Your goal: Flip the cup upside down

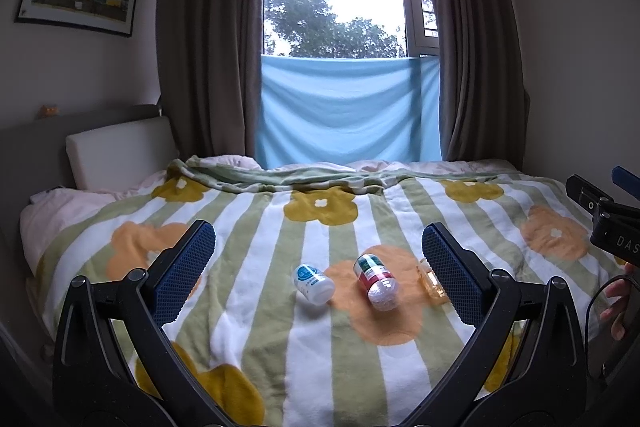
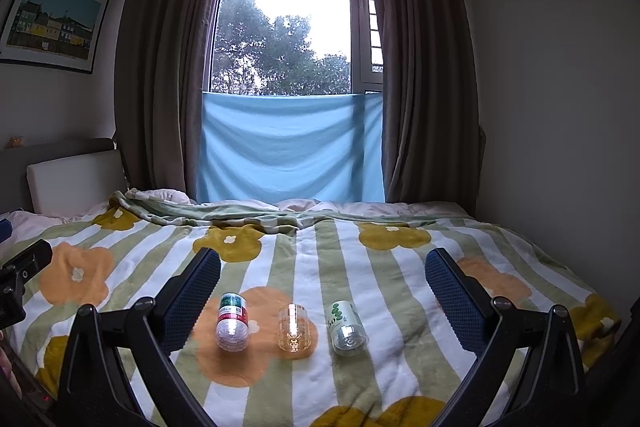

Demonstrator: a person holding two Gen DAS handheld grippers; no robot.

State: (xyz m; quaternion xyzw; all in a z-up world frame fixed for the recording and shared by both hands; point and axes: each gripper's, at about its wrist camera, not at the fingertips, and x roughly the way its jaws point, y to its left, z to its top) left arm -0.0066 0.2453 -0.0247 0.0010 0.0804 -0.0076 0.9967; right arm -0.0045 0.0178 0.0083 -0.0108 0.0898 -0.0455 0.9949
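Note:
Several small cups lie on their sides on the flowered striped blanket [image 2: 360,379]. In the right wrist view I see a red-and-green labelled cup [image 2: 231,323], a clear amber cup [image 2: 294,327] and a green-and-white labelled cup [image 2: 345,325]. My right gripper [image 2: 322,287] is open above and just behind them. In the left wrist view I see a blue-and-white labelled cup [image 1: 313,283], the red-and-green labelled cup [image 1: 377,285] and the amber cup [image 1: 431,281], partly hidden by a finger. My left gripper [image 1: 318,261] is open above them.
The bed fills the room up to a curtained window [image 2: 288,27] with a blue cloth [image 2: 292,151]. A white headboard cushion [image 1: 120,155] stands at the left. The right gripper's body [image 1: 608,223] shows at the left wrist view's right edge.

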